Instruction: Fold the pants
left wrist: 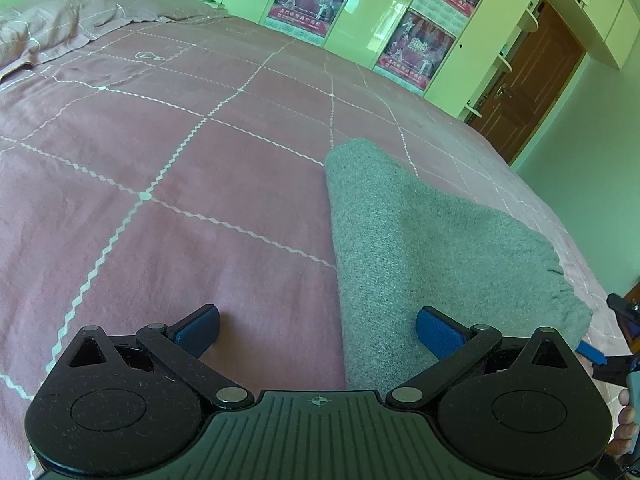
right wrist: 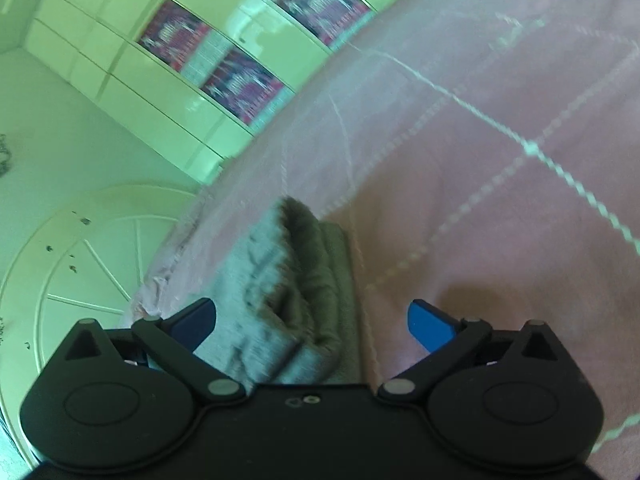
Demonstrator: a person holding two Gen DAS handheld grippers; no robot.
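Grey pants (left wrist: 432, 248) lie folded into a thick rectangle on the pink bed, near its right edge. My left gripper (left wrist: 318, 330) is open and empty, just above the folded pile's near left corner. In the right wrist view the same pants (right wrist: 296, 292) show as a stack of several layers with the open edges facing me. My right gripper (right wrist: 312, 320) is open and empty, its jaws wide on either side of the pile's near end. Part of the right gripper (left wrist: 616, 344) shows at the right edge of the left wrist view.
The pink bedspread (left wrist: 168, 168) with white zigzag lines covers the bed. A pillow (left wrist: 48, 32) lies at the far left. White wardrobes with posters (left wrist: 316, 0) stand behind the bed, a brown door (left wrist: 532, 80) to the right. The bed edge (right wrist: 160, 292) drops beside the pants.
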